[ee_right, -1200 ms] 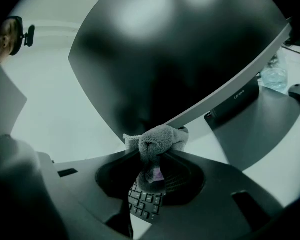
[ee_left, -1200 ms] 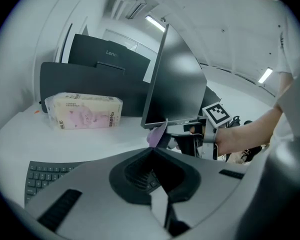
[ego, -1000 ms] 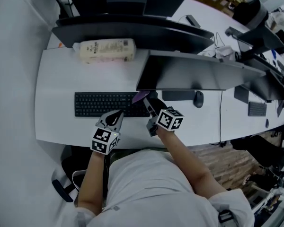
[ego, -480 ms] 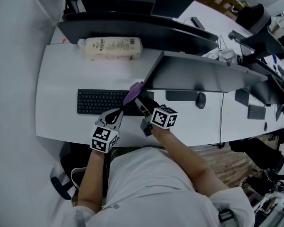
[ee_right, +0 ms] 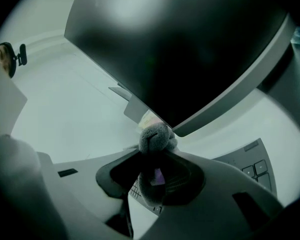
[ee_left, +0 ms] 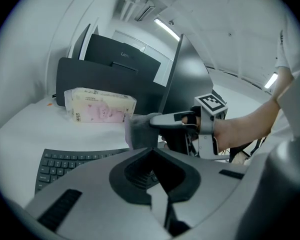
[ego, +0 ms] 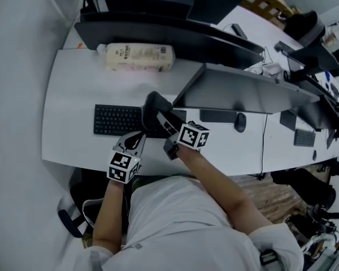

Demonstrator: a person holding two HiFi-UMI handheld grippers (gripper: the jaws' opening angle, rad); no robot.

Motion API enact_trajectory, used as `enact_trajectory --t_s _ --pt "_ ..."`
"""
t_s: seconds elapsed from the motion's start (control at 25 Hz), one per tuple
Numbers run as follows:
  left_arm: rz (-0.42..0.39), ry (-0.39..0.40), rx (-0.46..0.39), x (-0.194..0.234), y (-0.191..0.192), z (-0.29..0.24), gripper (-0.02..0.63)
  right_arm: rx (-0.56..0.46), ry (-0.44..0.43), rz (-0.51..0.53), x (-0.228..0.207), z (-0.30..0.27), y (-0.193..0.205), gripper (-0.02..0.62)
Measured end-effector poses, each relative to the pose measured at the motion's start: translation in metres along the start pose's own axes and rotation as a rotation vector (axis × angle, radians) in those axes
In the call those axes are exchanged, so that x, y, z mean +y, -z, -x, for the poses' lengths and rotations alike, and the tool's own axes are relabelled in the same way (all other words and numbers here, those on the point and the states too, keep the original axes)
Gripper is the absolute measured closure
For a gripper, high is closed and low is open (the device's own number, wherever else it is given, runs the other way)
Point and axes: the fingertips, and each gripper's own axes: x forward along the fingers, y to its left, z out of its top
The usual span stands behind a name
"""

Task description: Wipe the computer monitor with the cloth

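The monitor (ego: 243, 92) stands mid-desk, seen from above; its dark screen (ee_right: 190, 49) fills the right gripper view. My right gripper (ego: 159, 117) is shut on a grey cloth (ego: 152, 107), holding it just off the monitor's lower left corner, above the keyboard (ego: 117, 120). In the right gripper view the cloth (ee_right: 155, 139) bulges from between the jaws, just below the screen's bottom edge. The left gripper view shows the right gripper (ee_left: 155, 120) with the cloth (ee_left: 137, 131) hanging at its tip. My left gripper (ego: 137, 140) hovers by the desk's front edge, shut on nothing.
A pack of tissues (ego: 140, 57) lies at the back of the white desk (ego: 73, 100). A mouse (ego: 239, 121) sits right of the keyboard under the monitor. More monitors (ego: 169, 30) line the far side, and neighbouring desks hold other gear.
My right gripper has carried the cloth up and to the left, from under the monitor's lower left corner to beside it. The left gripper has stayed put.
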Motion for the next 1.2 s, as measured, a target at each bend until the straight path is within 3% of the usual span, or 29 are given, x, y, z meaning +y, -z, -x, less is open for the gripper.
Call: enact_trajectory --t_s 0.6,0.8,1.2 --pt "-0.031 0.016 -0.016 -0.004 -0.013 -0.004 0.604 -0.055 0.024 0.039 0.013 0.021 -0.024 0.48" --pt "-0.078 0.062 -0.014 -0.021 -0.023 -0.006 0.604 -0.102 -0.007 0.08 0.037 0.033 -0.044 0.483" --pt "-0.114 0.08 -0.057 -0.034 -0.053 0.007 0.604 -0.224 -0.08 0.095 0.087 0.052 -0.084 0.486"
